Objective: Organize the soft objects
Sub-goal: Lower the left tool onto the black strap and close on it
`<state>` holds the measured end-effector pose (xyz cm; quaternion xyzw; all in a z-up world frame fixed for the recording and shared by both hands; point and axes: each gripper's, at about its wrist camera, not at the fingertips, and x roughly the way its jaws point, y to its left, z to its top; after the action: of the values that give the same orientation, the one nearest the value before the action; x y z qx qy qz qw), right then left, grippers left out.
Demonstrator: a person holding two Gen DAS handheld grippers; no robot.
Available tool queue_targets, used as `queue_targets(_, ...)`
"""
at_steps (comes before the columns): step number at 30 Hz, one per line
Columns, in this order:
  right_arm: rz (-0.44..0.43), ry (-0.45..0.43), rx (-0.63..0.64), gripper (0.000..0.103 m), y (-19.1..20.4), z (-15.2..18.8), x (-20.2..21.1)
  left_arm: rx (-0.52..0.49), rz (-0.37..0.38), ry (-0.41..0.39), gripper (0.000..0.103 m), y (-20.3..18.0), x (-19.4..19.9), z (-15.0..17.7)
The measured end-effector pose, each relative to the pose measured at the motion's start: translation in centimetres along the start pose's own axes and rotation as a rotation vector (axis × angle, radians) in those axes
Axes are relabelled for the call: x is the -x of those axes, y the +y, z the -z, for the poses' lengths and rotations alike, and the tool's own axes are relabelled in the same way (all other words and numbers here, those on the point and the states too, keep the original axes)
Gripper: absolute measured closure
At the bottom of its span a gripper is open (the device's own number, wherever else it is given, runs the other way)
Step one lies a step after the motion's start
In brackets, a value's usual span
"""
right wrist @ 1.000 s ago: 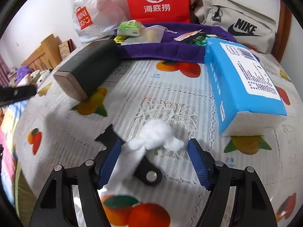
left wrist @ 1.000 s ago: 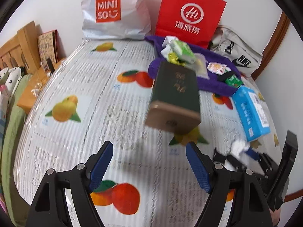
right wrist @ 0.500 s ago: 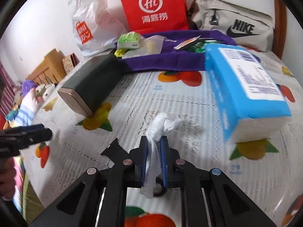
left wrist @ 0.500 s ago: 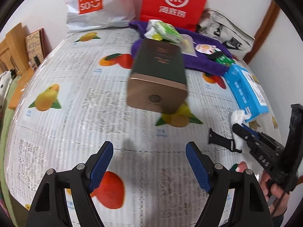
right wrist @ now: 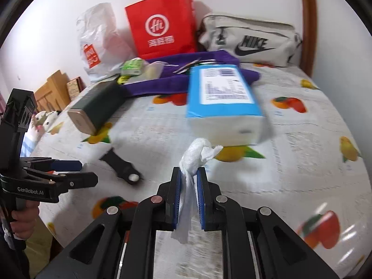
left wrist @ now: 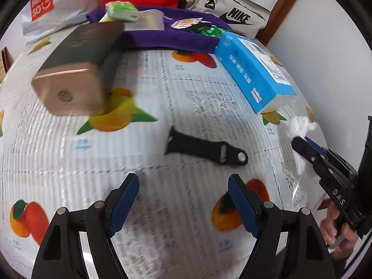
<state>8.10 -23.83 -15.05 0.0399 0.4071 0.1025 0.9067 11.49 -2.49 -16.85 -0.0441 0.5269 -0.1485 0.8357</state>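
Right wrist view: your right tongs [right wrist: 188, 176] pinch a crumpled white tissue [right wrist: 194, 157], its long axis running upright between the pads, bunched end pointing up just before the blue tissue pack [right wrist: 220, 93]. Your left tongs [left wrist: 183, 200] are spread above the bed [left wrist: 162, 121], near the black strap [left wrist: 204, 147]

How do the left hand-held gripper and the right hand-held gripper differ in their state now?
The left hand-held gripper is open, its blue pads wide apart; the right hand-held gripper is shut. The left one holds nothing and hovers near the black strap; the right one clamps the white tissue, lifted off the bed cover. Both have black frames and blue pads.
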Motion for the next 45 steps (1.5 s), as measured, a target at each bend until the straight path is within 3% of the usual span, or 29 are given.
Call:
queue_targets(4,-0.019,0.000,-0.056,0.089,-2.3,0.6,0.1,-0.013,-0.016,-0.005,0.027,-1.6,-1.0,-1.0)
queue_targets(10,-0.032,-0.014,-0.029,0.089,-3.1,0.9,1.1,-0.017,-0.072,-0.024,0.027,-3.6,-3.1,-3.6)
queue_targets(16,-0.099,-0.014,0.004,0.089,-3.2,0.8,0.9,-0.072,-0.218,-0.014,0.027,-5.9,-4.5,-4.3)
queue_targets(20,-0.126,0.004,0.036,0.089,-3.1,1.1,0.3,0.004,-0.297,-0.016,0.026,-5.2,-3.7,-3.2)
queue_targets(22,-0.149,0.017,0.046,0.089,-3.2,1.0,-0.2,0.007,-0.297,-0.031,0.033,-4.9,-3.4,-2.6)
queue_targets(24,-0.166,0.024,0.055,0.089,-3.3,0.8,-0.7,-0.007,-0.281,-0.042,0.061,-5.1,-3.0,-2.5)
queue_targets(25,-0.172,0.028,0.060,0.089,-3.4,0.7,-0.8,-0.014,-0.264,-0.044,0.080,-5.4,-2.9,-2.5)
queue_targets(27,-0.180,0.036,0.074,0.089,-3.5,0.3,-1.2,-0.045,-0.278,-0.047,0.081,-6.0,-2.8,-2.3)
queue_targets(31,-0.204,0.047,0.099,0.089,-3.8,-0.4,-1.5,0.005,-0.260,-0.041,0.079,-5.3,-2.7,-2.3)
queue_targets(33,-0.219,0.056,0.109,0.089,-3.9,-0.5,-1.5,0.018,-0.275,-0.039,0.071,-5.3,-2.8,-2.3)
queue_targets(34,-0.223,0.063,0.112,0.089,-4.0,-0.5,-1.7,0.021,-0.305,-0.045,0.058,-5.4,-2.9,-2.3)
queue_targets(35,-0.225,0.070,0.115,0.089,-4.1,-0.5,-1.8,0.030,-0.333,-0.054,0.051,-5.3,-3.1,-2.2)
queue_targets(37,-0.222,0.090,0.125,0.089,-4.1,-0.4,-2.2,0.048,-0.324,-0.063,0.053,-5.2,-3.1,-2.2)
queue_targets(41,-0.217,0.129,0.114,0.089,-4.4,0.0,-2.9,0.014,-0.303,-0.071,0.082,-6.0,-3.0,-2.2)
queue_targets(45,-0.208,0.114,0.112,0.089,-4.3,0.1,-2.8,0.013,-0.295,-0.083,0.083,-5.9,-2.6,-1.9)
